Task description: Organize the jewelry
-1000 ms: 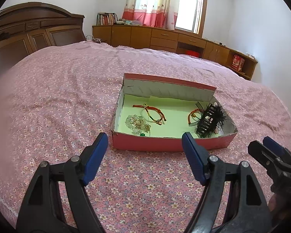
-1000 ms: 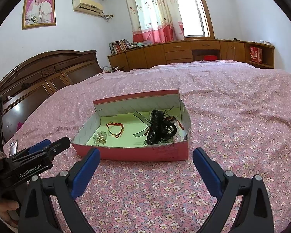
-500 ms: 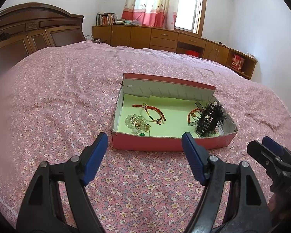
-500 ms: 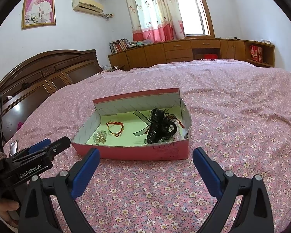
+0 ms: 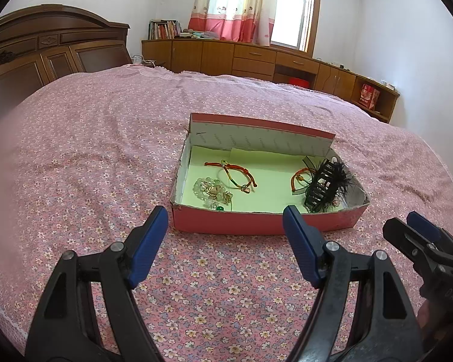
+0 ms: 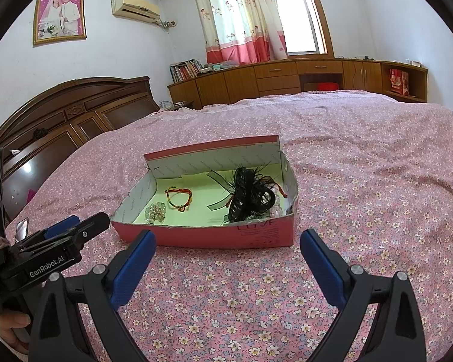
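I hold my left gripper and my right gripper above the pink flowered bedspread, both with blue pads spread wide and nothing between them. Just in front stands the shallow red cardboard box. Inside it lie a red cord bracelet, a clear bead bracelet and a black feathered hair claw.
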